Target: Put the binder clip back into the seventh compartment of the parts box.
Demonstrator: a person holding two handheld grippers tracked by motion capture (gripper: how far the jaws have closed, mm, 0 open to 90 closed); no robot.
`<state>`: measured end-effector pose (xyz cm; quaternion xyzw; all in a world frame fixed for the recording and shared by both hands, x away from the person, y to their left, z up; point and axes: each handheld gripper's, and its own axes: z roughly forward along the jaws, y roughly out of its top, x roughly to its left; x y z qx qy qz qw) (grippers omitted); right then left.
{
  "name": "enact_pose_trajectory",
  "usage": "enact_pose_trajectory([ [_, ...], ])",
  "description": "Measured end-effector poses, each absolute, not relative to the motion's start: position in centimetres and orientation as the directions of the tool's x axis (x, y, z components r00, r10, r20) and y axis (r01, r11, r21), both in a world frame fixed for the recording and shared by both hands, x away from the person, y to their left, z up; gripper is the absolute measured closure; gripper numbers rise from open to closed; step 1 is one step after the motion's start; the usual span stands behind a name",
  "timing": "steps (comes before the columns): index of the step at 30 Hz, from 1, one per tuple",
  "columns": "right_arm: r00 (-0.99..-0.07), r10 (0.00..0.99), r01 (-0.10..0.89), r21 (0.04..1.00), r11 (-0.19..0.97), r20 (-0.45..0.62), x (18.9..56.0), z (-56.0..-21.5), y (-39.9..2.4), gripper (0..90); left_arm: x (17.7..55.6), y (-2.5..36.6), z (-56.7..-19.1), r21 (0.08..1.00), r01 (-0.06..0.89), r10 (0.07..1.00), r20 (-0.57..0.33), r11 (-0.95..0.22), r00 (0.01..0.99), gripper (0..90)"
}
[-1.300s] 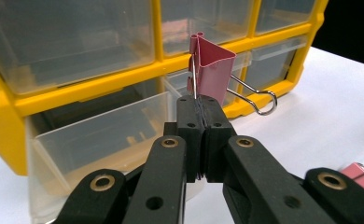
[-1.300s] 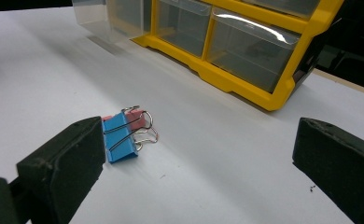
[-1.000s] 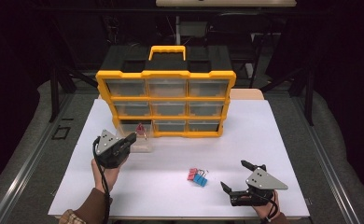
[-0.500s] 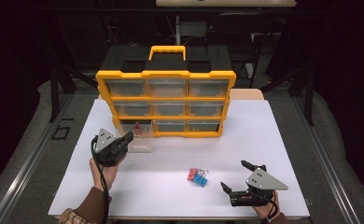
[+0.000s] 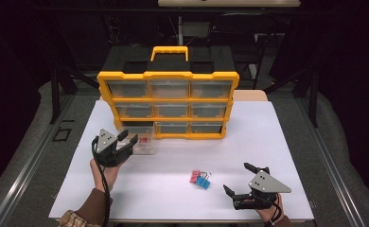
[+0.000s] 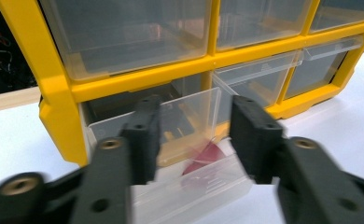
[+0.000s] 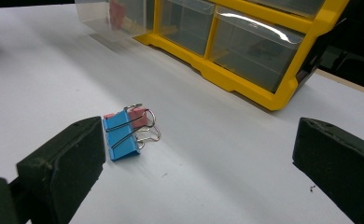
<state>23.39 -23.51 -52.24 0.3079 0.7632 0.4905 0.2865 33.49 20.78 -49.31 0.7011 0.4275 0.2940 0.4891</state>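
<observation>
The left gripper sits at the front of the pulled-out drawer, bottom left of the yellow organizer. Its jaws have just been opening and now stand about half apart; in the left gripper view the drawer's clear front wall lies between them, and the pads do not seem to press on it (my reading is that it has let go).

The right gripper rests near the front right corner of the tabletop, jaws spread wide and holding nothing. The binder clips, one blue and one pink lying touching each other, are on the tabletop up and to the left of it, roughly along the line in which its jaws point. The right hand is clearly the nearer one; the left gripper is well apart from them. From the clips, the open drawer lies farther on, up and to the left, so a carry to it would run diagonally across the tabletop.

The right gripper view shows the blue clip close up, its wire handles pointing toward the right jaw and the pink one half hidden behind it. The left gripper view shows something red already lying in the drawer, seen through the clear plastic. The high view shows how clips, drawer and both grippers are spaced.
</observation>
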Motion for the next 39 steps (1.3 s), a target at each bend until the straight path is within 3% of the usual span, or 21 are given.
enact_pose_trajectory([
  [1,-0.646,0.751,0.189,0.925,0.329,-0.135,23.4,-52.2,-23.5,1.8,33.5,20.7,-49.3,0.935,0.317,0.892,-0.002,-0.158,0.452,39.6],
  [14,-0.648,0.749,0.188,0.925,0.33,-0.136,23.4,-52.2,-23.5,1.8,32.4,19.8,-48.8,0.935,0.301,0.858,0.006,-0.187,0.514,15.8],
  [26,-0.655,0.745,0.186,0.926,0.327,-0.131,23.3,-52.2,-23.6,1.8,31.4,18.4,-48.8,0.935,0.284,0.812,0.006,-0.211,0.583,4.0],
  [39,-0.656,0.744,0.193,0.925,0.327,-0.126,23.4,-52.2,-23.5,1.9,30.5,16.4,-49.2,0.927,0.264,0.762,0.034,-0.265,0.646,0.0],
])
